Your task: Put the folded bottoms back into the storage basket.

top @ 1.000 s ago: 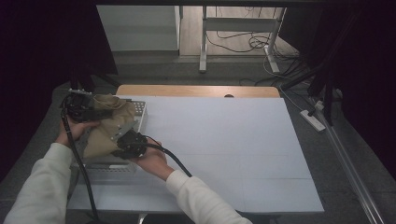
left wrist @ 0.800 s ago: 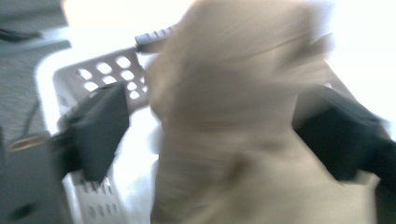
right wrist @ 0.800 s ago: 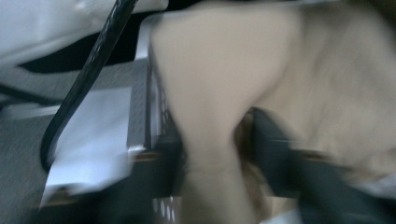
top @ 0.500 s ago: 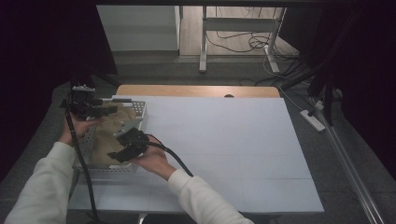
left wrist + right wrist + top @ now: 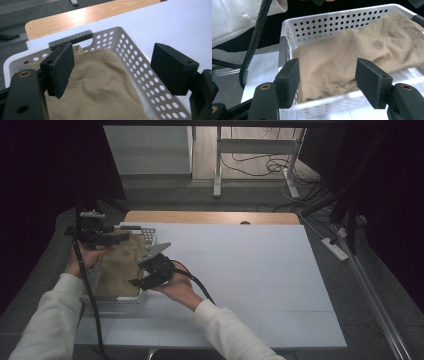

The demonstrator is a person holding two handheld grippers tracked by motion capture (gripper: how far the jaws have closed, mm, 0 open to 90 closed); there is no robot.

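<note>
Inside white basket (image 5: 148, 236), tan cloth (image 5: 119, 267), white table (image 5: 250, 270)

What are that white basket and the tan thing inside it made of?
The basket looks like moulded plastic: smooth, slightly glossy white walls punched with even round holes. The tan cloth looks like soft matte fabric, perhaps cotton, since it wrinkles and slumps loosely.
</note>
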